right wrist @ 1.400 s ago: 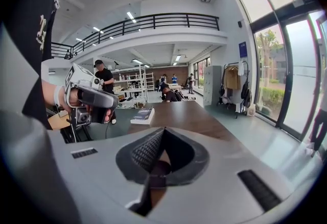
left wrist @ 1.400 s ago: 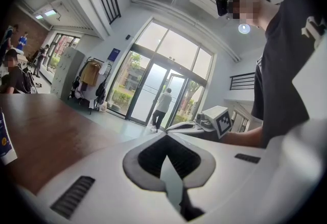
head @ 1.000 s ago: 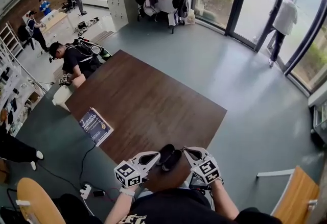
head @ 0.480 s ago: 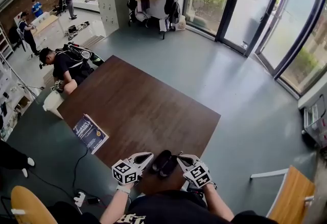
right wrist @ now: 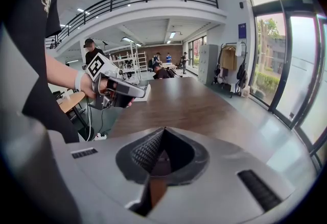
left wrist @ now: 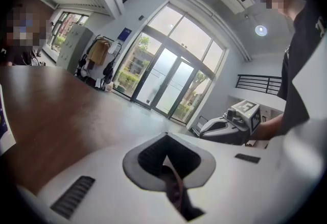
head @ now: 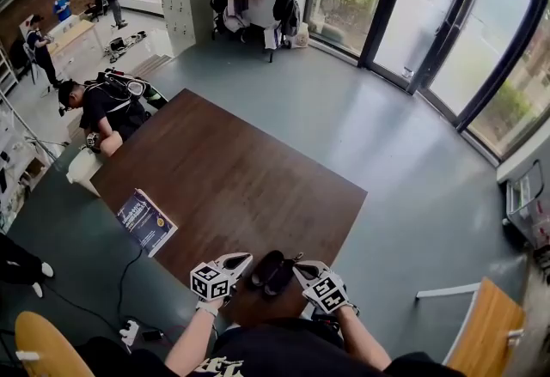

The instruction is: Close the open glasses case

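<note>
Both grippers flank the glasses case (head: 273,270), which lies open at the near edge of the brown table (head: 232,178), its two dark halves spread apart. My left gripper (head: 247,259) sits just beside the case's left side, jaws clenched tip to tip on nothing. My right gripper (head: 299,266) sits just beside its right side, jaws likewise pressed together and empty. I cannot tell whether either tip touches the case. A blue booklet (head: 146,221) lies at the table's left edge, well apart.

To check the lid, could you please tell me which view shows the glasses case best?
The head view: the dark glasses case lies near the table edge between the left gripper and right gripper. Neither gripper view shows it.
</note>
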